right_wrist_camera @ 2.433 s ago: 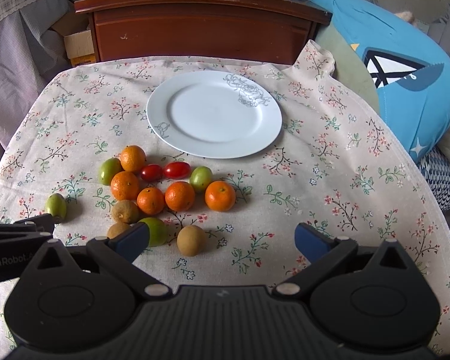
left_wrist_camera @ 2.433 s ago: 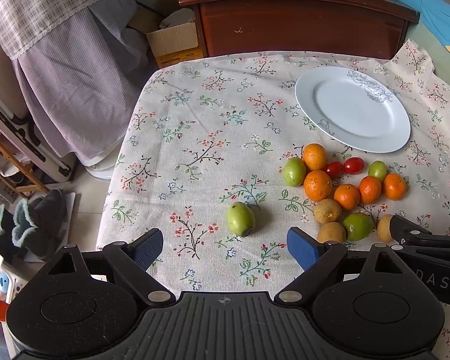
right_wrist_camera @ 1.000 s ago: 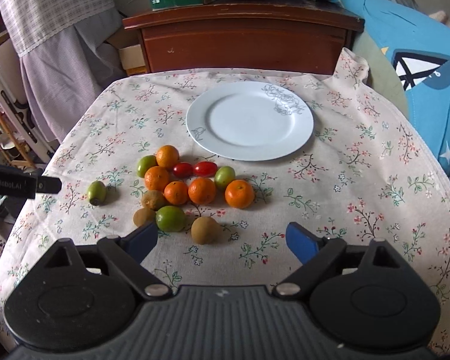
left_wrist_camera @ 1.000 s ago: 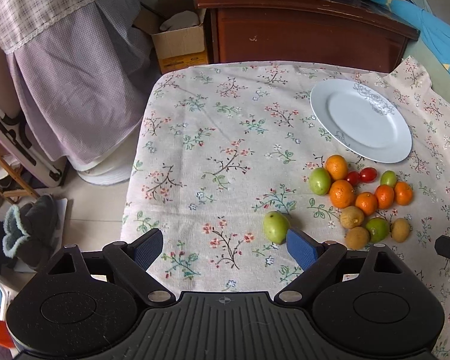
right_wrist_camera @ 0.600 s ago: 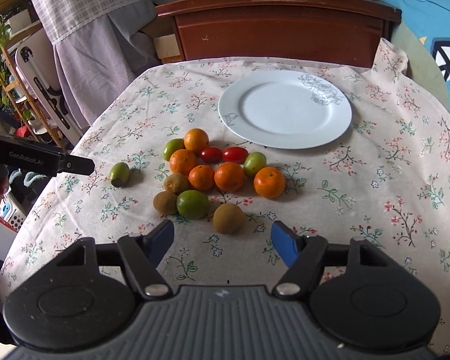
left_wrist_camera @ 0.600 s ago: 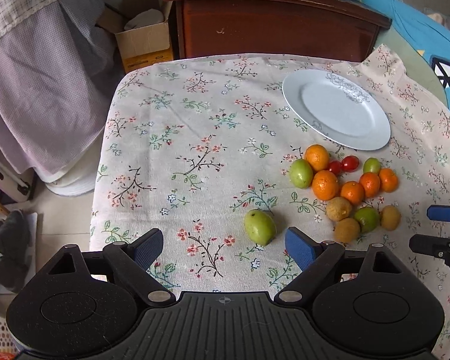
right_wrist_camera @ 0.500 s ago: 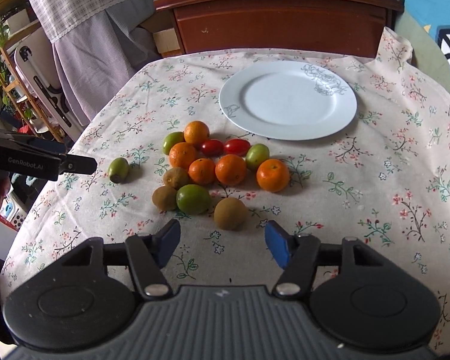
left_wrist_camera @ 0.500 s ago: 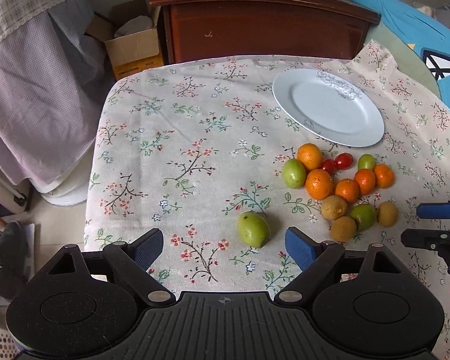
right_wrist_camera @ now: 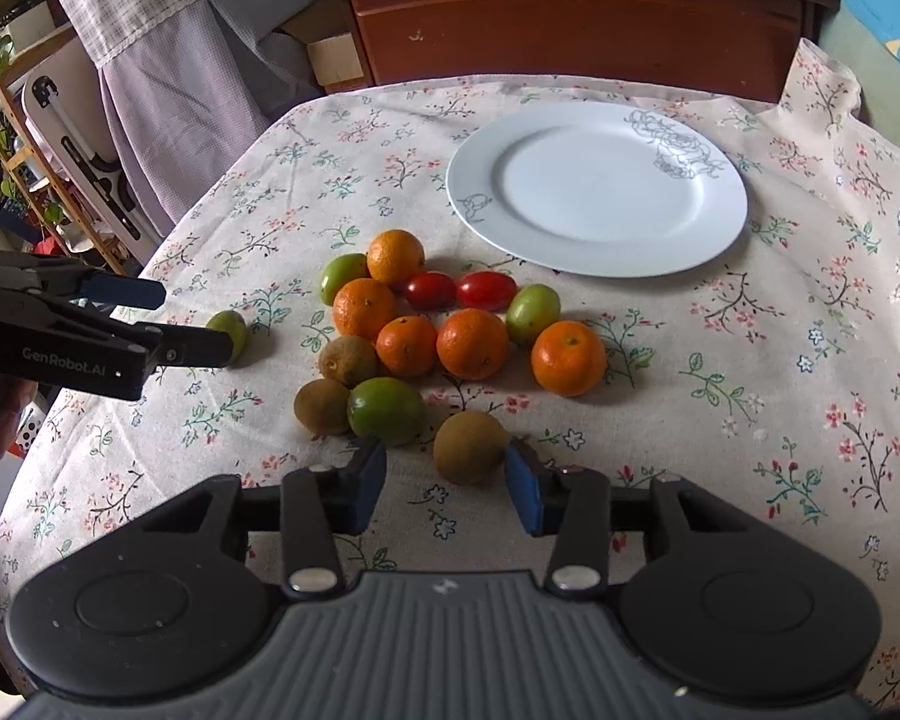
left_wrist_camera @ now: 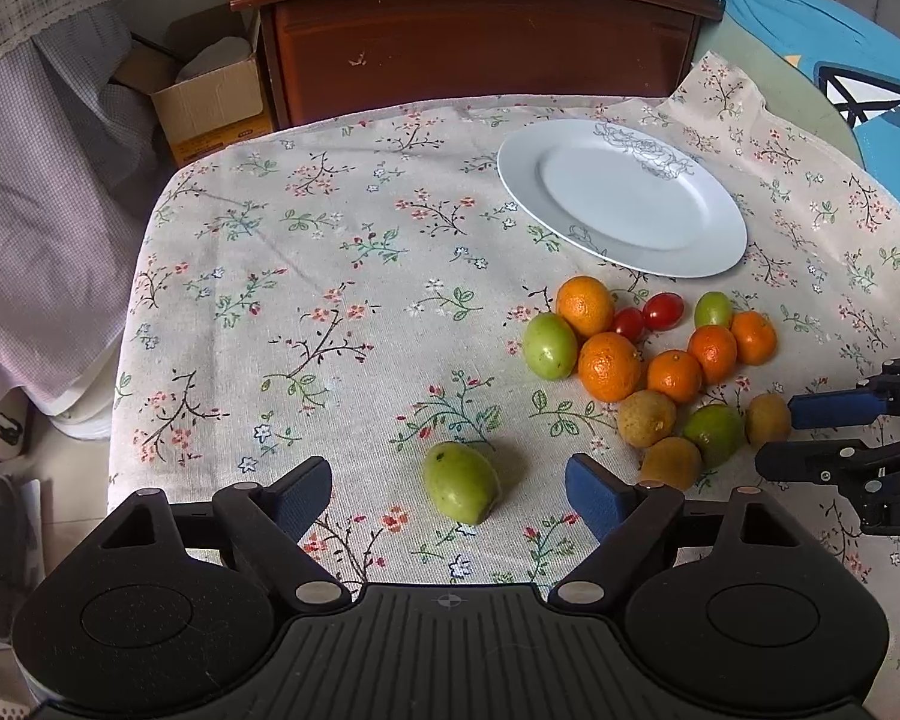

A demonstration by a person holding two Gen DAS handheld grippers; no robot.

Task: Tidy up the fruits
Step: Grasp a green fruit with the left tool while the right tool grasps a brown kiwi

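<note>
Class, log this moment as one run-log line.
left tool: open, over lone green fruit | right tool: closing, kiwi between, ungripped | plate: empty

The left gripper [left_wrist_camera: 449, 495], its blue-padded jaws spread wide, is straddling a lone green oval fruit [left_wrist_camera: 461, 482] without touching it. Beyond and right of that fruit, a cluster of orange mandarins [left_wrist_camera: 608, 366], red cherry tomatoes [left_wrist_camera: 663, 311], brown kiwis [left_wrist_camera: 647, 418] and green fruits is lying on the floral tablecloth [left_wrist_camera: 330, 276]. Farther still, a white ceramic plate [left_wrist_camera: 621, 198] is sitting empty.
</note>
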